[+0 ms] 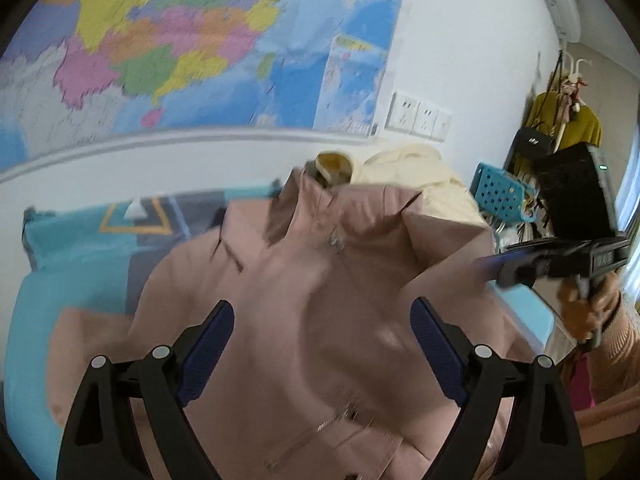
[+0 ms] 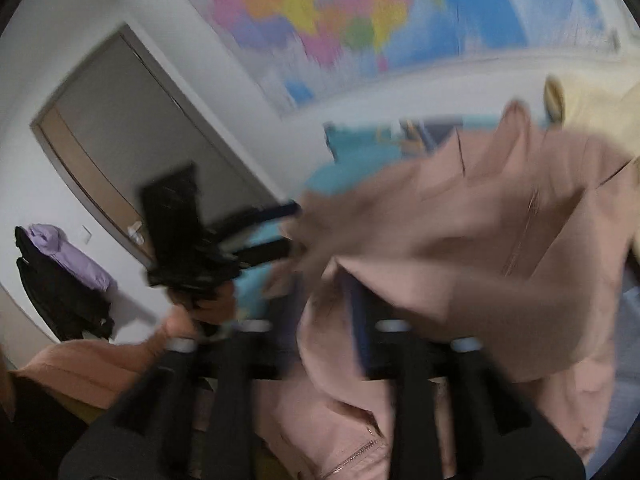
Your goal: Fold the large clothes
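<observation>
A pink zip jacket (image 1: 320, 272) lies spread on the bed, with its collar towards the wall. My left gripper (image 1: 322, 320) hovers over the jacket's middle, jaws wide open and nothing between them. At the jacket's right edge, a hand holds my right gripper (image 1: 488, 268), where a flap of the cloth stands raised. The right wrist view is heavily blurred. In it, the pink jacket (image 2: 460, 240) is bunched between the fingers of my right gripper (image 2: 320, 312), which looks shut on the cloth. The left gripper (image 2: 292, 228) shows open at the left.
A cream garment (image 1: 416, 172) lies behind the jacket near the wall. The bed has a teal cover (image 1: 80, 248). A teal basket (image 1: 500, 192) and hanging clothes (image 1: 560, 120) stand at the right. A large map (image 1: 180, 40) covers the wall. A door (image 2: 132, 128) is at the left.
</observation>
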`<control>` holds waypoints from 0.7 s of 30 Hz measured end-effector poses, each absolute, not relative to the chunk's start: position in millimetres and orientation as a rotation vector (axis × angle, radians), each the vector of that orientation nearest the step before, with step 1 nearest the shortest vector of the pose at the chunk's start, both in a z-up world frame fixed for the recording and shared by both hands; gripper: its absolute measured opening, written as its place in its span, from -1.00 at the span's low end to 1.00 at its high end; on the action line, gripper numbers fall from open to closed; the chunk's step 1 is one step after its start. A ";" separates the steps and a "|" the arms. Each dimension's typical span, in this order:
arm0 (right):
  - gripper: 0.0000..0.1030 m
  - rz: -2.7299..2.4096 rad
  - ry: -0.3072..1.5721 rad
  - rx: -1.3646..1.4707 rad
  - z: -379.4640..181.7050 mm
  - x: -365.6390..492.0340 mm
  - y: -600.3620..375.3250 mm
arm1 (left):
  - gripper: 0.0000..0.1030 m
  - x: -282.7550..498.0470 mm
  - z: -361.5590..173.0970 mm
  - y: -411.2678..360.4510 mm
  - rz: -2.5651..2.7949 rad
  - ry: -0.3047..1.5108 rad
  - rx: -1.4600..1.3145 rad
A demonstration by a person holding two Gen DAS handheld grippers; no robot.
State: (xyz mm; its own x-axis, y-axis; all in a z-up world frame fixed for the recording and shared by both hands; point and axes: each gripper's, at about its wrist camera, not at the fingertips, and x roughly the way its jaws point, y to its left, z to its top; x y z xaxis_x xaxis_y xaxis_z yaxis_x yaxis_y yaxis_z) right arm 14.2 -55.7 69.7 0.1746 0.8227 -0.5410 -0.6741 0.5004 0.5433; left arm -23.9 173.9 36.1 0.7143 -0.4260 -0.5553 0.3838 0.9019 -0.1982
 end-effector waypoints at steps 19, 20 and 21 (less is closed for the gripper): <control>0.40 0.532 0.967 0.244 -30.0 114.9 -175.3 | -0.13 16.8 -63.6 102.9 -0.595 1.049 -0.031; 0.33 0.541 0.970 0.275 -33.8 119.1 -178.6 | -0.42 18.0 -63.4 104.4 -0.589 1.045 -0.029; -0.10 0.579 0.962 0.349 -39.2 122.8 -183.4 | -0.58 19.2 -61.5 106.9 -0.588 1.042 -0.029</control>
